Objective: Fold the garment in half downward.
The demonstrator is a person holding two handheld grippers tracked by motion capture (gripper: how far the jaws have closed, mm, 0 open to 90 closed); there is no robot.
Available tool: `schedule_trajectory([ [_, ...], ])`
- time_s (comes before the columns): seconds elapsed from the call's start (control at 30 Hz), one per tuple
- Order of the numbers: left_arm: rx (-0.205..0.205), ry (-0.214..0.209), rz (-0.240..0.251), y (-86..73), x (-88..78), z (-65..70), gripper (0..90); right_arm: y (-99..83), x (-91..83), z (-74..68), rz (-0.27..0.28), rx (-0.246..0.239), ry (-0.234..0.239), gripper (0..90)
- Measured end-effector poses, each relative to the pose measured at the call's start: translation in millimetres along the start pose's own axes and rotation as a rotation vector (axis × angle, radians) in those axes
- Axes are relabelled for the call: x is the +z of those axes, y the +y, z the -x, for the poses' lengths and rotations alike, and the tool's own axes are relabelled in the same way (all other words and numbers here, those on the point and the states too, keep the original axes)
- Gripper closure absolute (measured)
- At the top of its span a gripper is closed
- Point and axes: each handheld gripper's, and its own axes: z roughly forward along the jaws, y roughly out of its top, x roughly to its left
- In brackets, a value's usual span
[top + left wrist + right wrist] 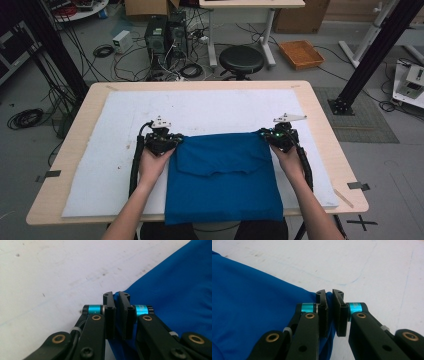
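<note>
Currently mid-fold: the blue soft fabric garment (223, 175) lies on the white mat (100, 165) at the table's near centre, w/ one fold layer across it. Left gripper (167, 139) & right gripper (272, 136) each have jaws clamped on a far corner. Further folds prob. left.

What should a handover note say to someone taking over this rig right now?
Left gripper: shut on the far left corner of the blue cloth.
Right gripper: shut on the far right corner.
The cloth lies flat on the white mat, its near edge hanging over the table's front edge; one layer is already folded across its middle.
Done: both far corners gripped.
Left: probably carry the corners toward the near edge to complete the next fold, then release.
</note>
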Motion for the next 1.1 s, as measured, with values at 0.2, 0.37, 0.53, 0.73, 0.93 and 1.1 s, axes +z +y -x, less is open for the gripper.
schedule_trajectory([
  [0.2,0.026,0.033,0.004,7.4,14.5,-8.5,84.0,5.1,15.0,7.3,-0.003,0.023,-0.030,84.0],
  [0.37,0.007,0.044,0.006,6.9,21.4,-12.1,83.5,3.9,25.3,10.3,-0.015,0.034,-0.049,83.9],
  [0.53,0.019,0.098,0.000,8.1,17.1,-10.9,68.6,4.0,25.0,9.0,-0.015,0.031,-0.066,75.2],
  [0.73,0.012,0.114,0.056,7.7,-0.3,-6.8,48.6,7.0,10.2,2.4,0.020,0.008,-0.090,59.2],
  [0.93,0.018,0.097,0.060,0.2,-19.9,2.4,40.7,7.1,-10.4,-8.8,0.064,-0.010,-0.091,51.0],
  [1.1,0.047,0.088,0.048,-9.7,-33.5,18.7,36.9,-6.4,-25.3,-14.6,0.068,0.030,-0.079,44.1],
])
